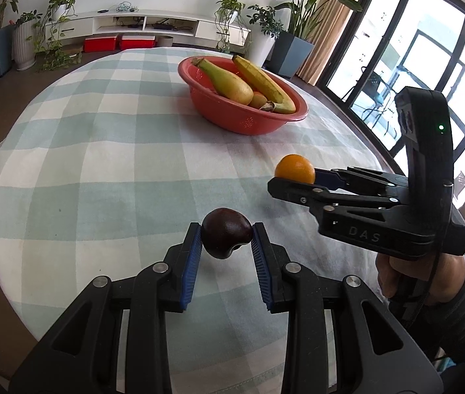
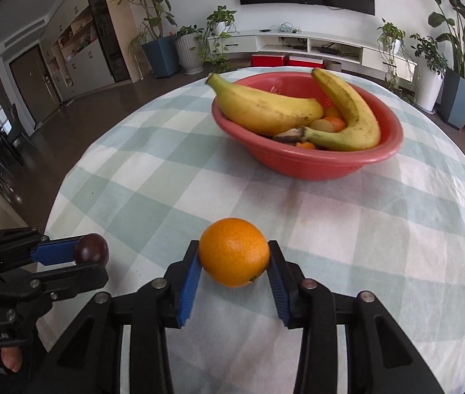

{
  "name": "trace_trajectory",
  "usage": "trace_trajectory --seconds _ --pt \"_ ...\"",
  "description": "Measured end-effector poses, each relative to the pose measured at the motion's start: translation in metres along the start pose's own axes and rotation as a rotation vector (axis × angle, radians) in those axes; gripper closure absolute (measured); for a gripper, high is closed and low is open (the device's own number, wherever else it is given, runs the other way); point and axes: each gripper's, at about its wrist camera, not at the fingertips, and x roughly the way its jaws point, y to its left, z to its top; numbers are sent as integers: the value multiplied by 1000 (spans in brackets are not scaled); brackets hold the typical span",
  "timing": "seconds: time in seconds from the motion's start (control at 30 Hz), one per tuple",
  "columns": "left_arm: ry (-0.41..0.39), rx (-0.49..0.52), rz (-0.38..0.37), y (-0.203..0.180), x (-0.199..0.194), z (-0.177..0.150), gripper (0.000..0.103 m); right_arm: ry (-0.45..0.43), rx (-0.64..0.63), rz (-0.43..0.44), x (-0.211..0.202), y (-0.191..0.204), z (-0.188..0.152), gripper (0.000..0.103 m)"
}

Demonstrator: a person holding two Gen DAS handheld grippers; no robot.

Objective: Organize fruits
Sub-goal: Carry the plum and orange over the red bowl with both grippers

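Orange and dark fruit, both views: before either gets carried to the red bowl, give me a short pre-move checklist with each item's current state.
1. Left tongs gripping the dark fruit: ok, both blue pads press its sides.
2. Right tongs gripping the orange: ok, pads contact both sides.
3. Orange lifted off the checked tablecloth: cannot tell.
4. Path to the red bowl: ok, only bare cloth lies between.
5. Room in the bowl: not ok for easy dropping; two bananas span most of it, small fruits beneath.
6. Tongs apart from each other: ok, visible gap in both views.
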Motion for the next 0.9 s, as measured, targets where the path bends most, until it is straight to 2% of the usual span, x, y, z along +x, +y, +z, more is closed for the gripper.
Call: trace_trajectory --seconds 0.17,0.4,0.63,0.73,0.9 --pt "-31 49 -16 -19 -2 27 74 -66 44 -23 -29 -24 15 61" --pt "-74 128 -13 -39 2 88 74 -145 27 -68 -49 -46 63 61" --pt "-80 190 38 -47 26 158 74 -116 -2 -85 -22 -60 96 61" --pt "-51 201 64 -42 47 183 74 -93 -7 -85 -6 -63 104 61" --pt "-2 221 108 -33 89 208 74 -60 -18 -86 17 -66 111 61"
